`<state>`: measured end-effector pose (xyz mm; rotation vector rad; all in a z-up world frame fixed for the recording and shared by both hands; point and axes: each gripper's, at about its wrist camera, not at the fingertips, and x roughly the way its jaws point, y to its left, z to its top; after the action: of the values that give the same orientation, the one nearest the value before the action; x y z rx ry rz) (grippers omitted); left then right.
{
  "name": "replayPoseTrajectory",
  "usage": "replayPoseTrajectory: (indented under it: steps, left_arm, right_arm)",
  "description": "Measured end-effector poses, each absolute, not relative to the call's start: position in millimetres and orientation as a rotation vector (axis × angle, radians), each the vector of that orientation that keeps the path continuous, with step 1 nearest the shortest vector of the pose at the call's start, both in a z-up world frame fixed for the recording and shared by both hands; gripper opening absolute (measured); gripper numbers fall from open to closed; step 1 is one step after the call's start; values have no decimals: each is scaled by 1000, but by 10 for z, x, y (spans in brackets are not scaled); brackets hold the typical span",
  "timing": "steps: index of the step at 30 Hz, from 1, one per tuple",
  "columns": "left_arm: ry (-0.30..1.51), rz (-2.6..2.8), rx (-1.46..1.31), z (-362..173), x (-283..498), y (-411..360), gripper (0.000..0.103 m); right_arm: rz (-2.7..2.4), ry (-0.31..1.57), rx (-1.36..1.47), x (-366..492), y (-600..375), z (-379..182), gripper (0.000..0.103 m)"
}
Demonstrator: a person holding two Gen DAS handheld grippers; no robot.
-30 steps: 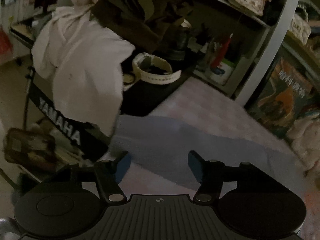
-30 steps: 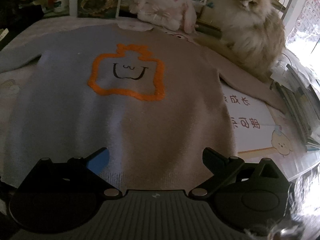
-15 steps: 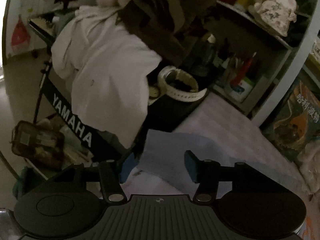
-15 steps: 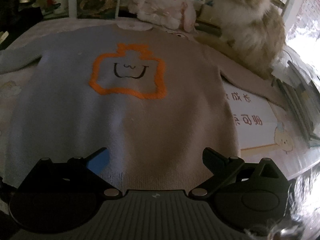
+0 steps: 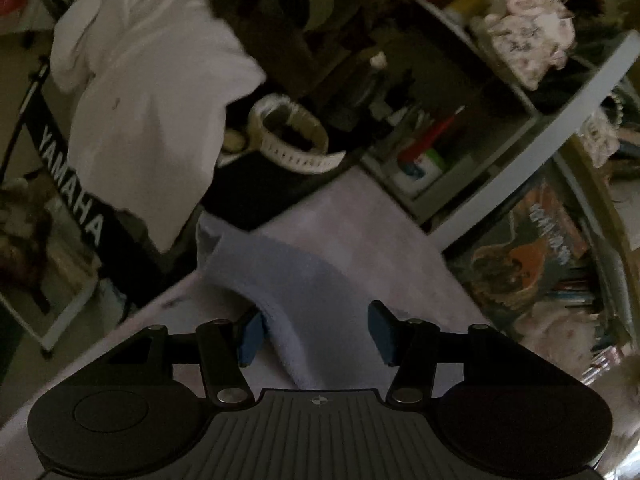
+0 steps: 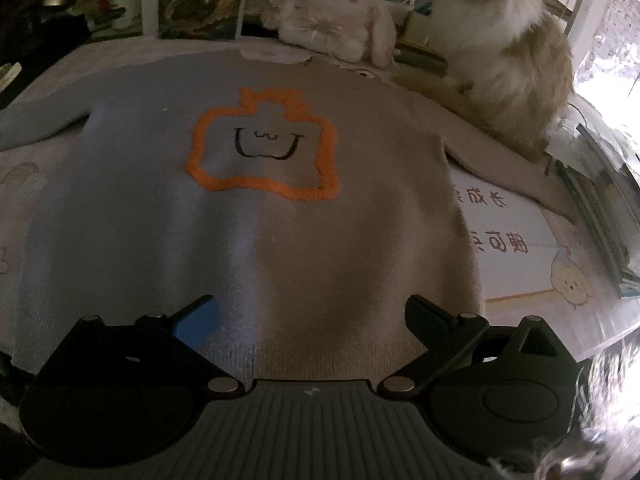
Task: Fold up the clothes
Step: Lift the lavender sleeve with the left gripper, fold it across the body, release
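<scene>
Sweater (image 6: 256, 240) spread flat, front up, on worktop (image 6: 516, 264); blue on its left half, beige on its right, with orange outline motif (image 6: 264, 152) at chest centre. Blue sleeve (image 5: 280, 276) reaching out to worktop's left edge, cuff end just at the corner, beside black YAMAHA stand (image 5: 72, 188) draped with white garment (image 5: 152, 92). Left tool (image 5: 316, 332) low over that sleeve, fingers spread wide, blue pad of left finger (image 5: 250, 334) touching the sleeve's folded edge, right pad apart from the cloth; nothing pinched. White strap loop (image 5: 296, 140) and cluttered shelf (image 5: 520, 128) beyond, blurred. Right tool (image 6: 312, 316) held just above the sweater's hem, near the middle, fingers spread wide, gripping nothing. Beige sleeve (image 6: 504, 160) stretched out to the right across a printed sheet with characters (image 6: 496, 240). White plush rabbit (image 6: 336, 28) past the collar, and long-haired cat (image 6: 508, 52) seated at the far right, close beside that sleeve.
</scene>
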<state>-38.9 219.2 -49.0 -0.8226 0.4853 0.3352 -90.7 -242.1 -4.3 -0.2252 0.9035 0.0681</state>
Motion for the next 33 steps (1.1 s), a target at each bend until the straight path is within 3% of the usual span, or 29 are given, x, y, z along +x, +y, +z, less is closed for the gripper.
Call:
replayPoseTrajectory:
  steps: [3,4,15,25,33]
  left_arm:
    - [485,358,-819,-514,-369,2178,50]
    - [484,374,-823,-519,-374,2187,42]
    - [493,463,-909,-579,-453,2372,4]
    - [427,364,-761,-116,-398,2103,3]
    - [360,180,-610,524,-63,1320,3]
  right_arm:
    - [50,905,-209,-917,-2465,-39,100]
    - [45,905,-205,-921,-2476,-37,100]
    - [26,901,-202,-925,-2519,-17,100]
    - [54,890,-206,-890,-2595,-36,100]
    - [134,847,-223,-730,-2745,-10,100]
